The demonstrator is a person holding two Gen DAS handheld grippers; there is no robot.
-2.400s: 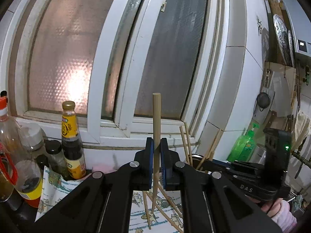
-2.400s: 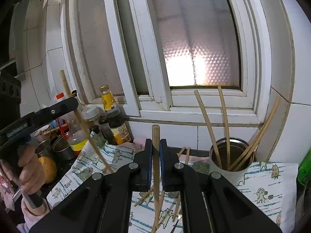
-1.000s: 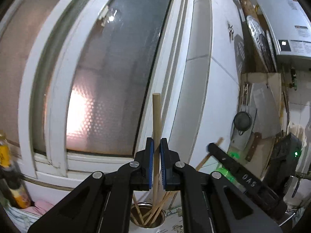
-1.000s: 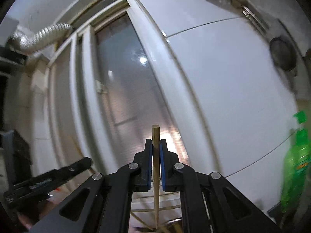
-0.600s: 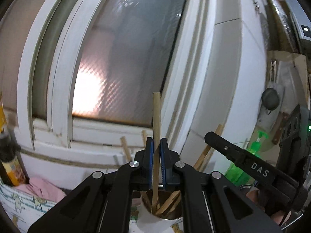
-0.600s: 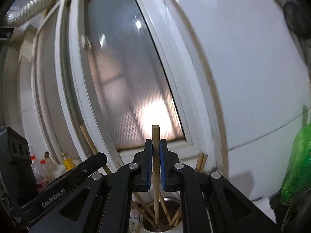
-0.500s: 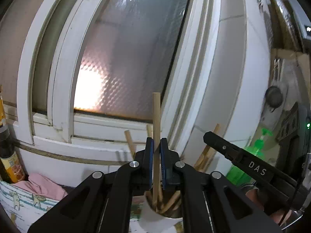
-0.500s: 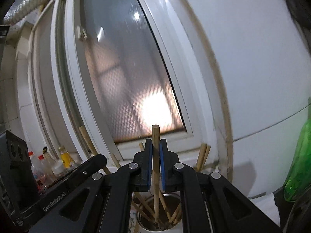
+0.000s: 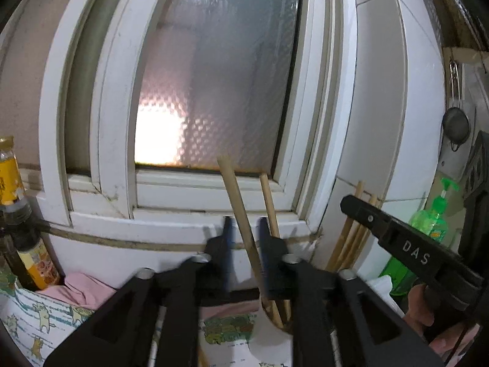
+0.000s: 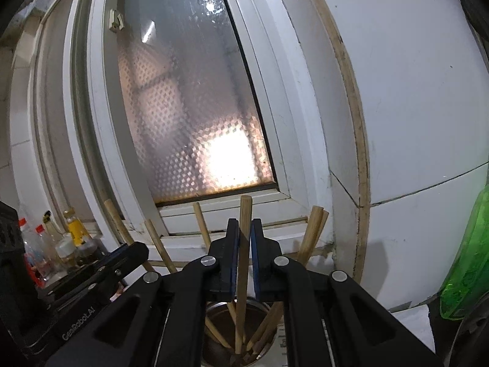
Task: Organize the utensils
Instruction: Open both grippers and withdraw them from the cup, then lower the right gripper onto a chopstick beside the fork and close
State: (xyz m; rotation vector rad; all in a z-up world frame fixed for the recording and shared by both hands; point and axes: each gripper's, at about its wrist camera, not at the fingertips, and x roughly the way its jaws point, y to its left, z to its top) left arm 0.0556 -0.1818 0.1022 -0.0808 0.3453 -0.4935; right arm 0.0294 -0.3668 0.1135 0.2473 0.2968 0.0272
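A frosted window in a white frame (image 9: 214, 91) fills the background over a tiled kitchen wall, and below it the bench is covered by a cartoon-print cloth (image 9: 36, 315). In the left wrist view, the left gripper (image 9: 244, 238) now has its fingers spread, where half a second ago they pinched a pale wooden chopstick (image 9: 241, 214) upright; that chopstick now leans free between the fingers, tilted to the left, with its lower end inside the round metal utensil cup (image 9: 269, 324) just below. Beside it a second chopstick (image 9: 269, 202) stands in the same cup, and more lean against the wall on the cup's right. The right gripper's black arm crosses near the cup on that side, in front of a green soap bottle (image 9: 428, 217); a yellow-capped sauce bottle (image 9: 18, 208) stands well to the cup's left. So the left chopstick looks delivered, and that hand is probably free to draw back. In the right wrist view, the right gripper (image 10: 244, 253) has its blue-padded fingers pressed on another round wooden chopstick (image 10: 243, 263), held nearly upright with its lower end already down inside the cup (image 10: 220, 312) among several leaning sticks; it sits lower than a moment ago. Letting go seems the likely next step there, with more chopsticks probably left on the cloth.
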